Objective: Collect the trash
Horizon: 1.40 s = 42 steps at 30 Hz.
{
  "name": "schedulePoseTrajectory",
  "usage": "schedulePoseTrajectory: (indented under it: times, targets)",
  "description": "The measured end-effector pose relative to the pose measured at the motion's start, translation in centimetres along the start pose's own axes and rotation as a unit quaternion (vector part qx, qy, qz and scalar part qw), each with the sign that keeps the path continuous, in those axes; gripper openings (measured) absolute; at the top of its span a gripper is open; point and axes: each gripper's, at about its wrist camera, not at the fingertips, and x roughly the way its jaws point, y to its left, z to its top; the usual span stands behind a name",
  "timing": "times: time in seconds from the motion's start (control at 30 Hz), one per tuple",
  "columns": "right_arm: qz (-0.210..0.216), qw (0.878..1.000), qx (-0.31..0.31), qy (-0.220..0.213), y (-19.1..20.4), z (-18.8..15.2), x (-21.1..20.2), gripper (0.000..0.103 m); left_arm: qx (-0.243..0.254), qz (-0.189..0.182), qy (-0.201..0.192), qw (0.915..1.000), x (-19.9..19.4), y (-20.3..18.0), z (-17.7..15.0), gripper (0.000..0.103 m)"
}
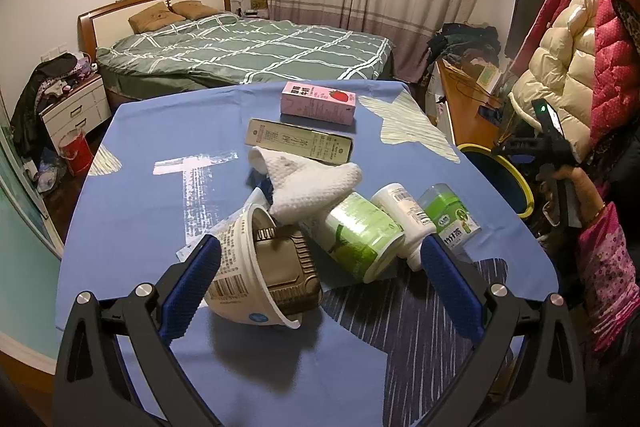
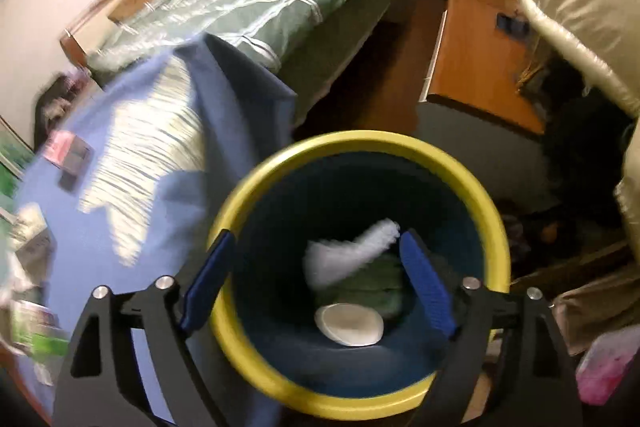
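Surveying the left wrist view from left to right: the left gripper stands with its blue-padded jaws spread wide and grasping nothing, low in the frame over a table draped in a blue patterned cloth. Between the jaws lies a white paper noodle bowl on its side, a crumpled brown foil tray inside it; the left pad sits just beside the bowl's wall, contact uncertain. A white textured paper towel rests on the pile above. To the right lie a green-and-white cylindrical tub, a white plastic bottle and a clear green-labelled jar. Further up the frame lie a long beige carton and a pink strawberry milk carton. At the right edge a yellow-rimmed dark blue waste bin shows beside the table, with the person's hand on the right gripper's handle above it. In the blurred right wrist view, the right gripper is released, jaws apart and empty, directly over the bin. Inside the bin, lower centre, sit a blurred white wad, green material and a white round lid.
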Motion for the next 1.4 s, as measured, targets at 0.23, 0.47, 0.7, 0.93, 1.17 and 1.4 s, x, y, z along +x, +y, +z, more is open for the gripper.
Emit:
schedulePoseTrajectory:
  times: [0.23, 0.47, 0.7, 0.93, 1.17, 1.4]
  targets:
    - [-0.017, 0.999, -0.016, -0.040, 1.1, 0.1, -2.5, 0.082, 0.015, -0.005, 0.000, 0.9999, -0.1, -0.8, 0.0, 0.098]
    - [0.007, 0.998, -0.032, -0.048, 2.7, -0.9, -3.7, 0.082, 0.019, 0.007, 0.011, 0.9997, 0.7, -0.4, -0.5, 0.098]
    - [0.015, 0.998, -0.039, -0.037, 3.2, -1.4, -3.3, 0.082, 0.046, 0.006, 0.013, 0.9988, 0.6, 1.8, -1.2, 0.098]
    - [0.023, 0.998, -0.056, -0.021, 4.7, -1.7, -2.5, 0.082, 0.212, -0.053, 0.021, 0.9757, 0.5, 1.8, -2.7, 0.098]
    - [0.026, 0.998, -0.063, -0.008, 6.2, -1.8, -1.7, 0.082, 0.298, -0.048, 0.010, 0.9534, 2.4, 3.2, -3.3, 0.098]
    - [0.028, 0.997, -0.071, -0.010, 7.1, -1.9, -2.3, 0.082, 0.341, -0.064, 0.027, 0.9376, 4.8, 3.4, -3.7, 0.095]
